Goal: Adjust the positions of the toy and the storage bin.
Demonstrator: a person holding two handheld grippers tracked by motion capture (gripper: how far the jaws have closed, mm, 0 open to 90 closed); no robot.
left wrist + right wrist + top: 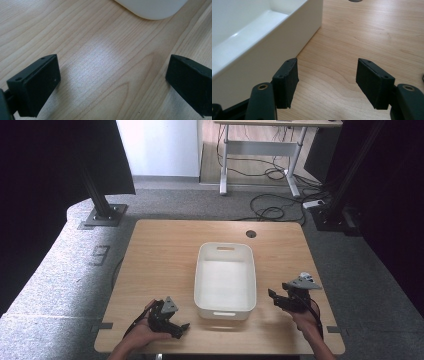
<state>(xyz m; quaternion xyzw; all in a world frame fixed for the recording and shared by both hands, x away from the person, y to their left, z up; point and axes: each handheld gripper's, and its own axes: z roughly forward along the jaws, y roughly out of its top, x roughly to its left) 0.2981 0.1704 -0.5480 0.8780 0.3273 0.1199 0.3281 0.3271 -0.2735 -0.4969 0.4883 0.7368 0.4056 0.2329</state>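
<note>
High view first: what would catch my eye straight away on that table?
A white tub sits in the middle of the wooden table, with nothing in it. On either side a hand holds a black two-jaw tool: the left gripper near the front edge, the right gripper beside the tub's right wall, both with jaws apart and holding nothing.

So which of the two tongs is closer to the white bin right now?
The right tongs: their tips sit just off the white bin at its long right side. The left tongs rest farther back by the table's near edge, off the bin's near left corner.
</note>
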